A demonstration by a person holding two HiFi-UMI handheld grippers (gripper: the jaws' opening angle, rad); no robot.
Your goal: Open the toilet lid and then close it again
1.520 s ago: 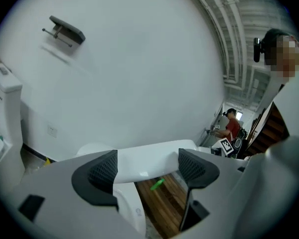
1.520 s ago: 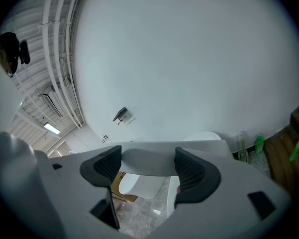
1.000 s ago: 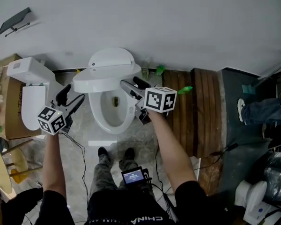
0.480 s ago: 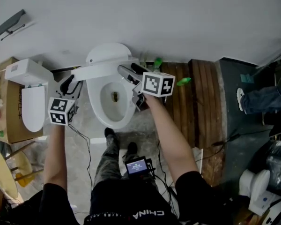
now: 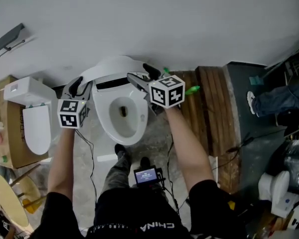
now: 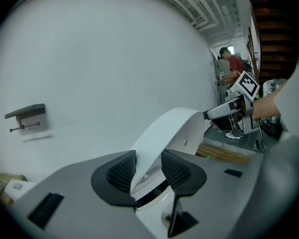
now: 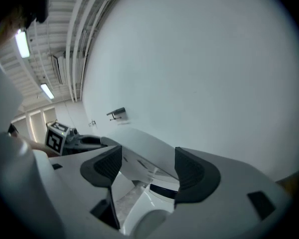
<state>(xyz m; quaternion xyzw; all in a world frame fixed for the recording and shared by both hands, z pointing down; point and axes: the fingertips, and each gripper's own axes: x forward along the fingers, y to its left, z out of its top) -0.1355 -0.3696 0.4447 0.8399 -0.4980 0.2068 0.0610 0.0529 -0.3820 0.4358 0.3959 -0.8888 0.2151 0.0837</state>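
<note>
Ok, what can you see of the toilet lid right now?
The toilet lid is white, smooth and glossy, like plastic, with a rounded outline. It stands raised off the bowl, tilted back toward the wall. The left gripper is shut on its left edge, its jaws having just been closing; the right gripper straddles the right edge with jaws apart.

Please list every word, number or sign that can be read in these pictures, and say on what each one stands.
"CHINA": on the person's shirt, upside down in the head view.
Screen below the toilet: shows something, too small to read.
Marker cubes: black and white squares only, no letters or numbers.
Both gripper views: no text.
</note>
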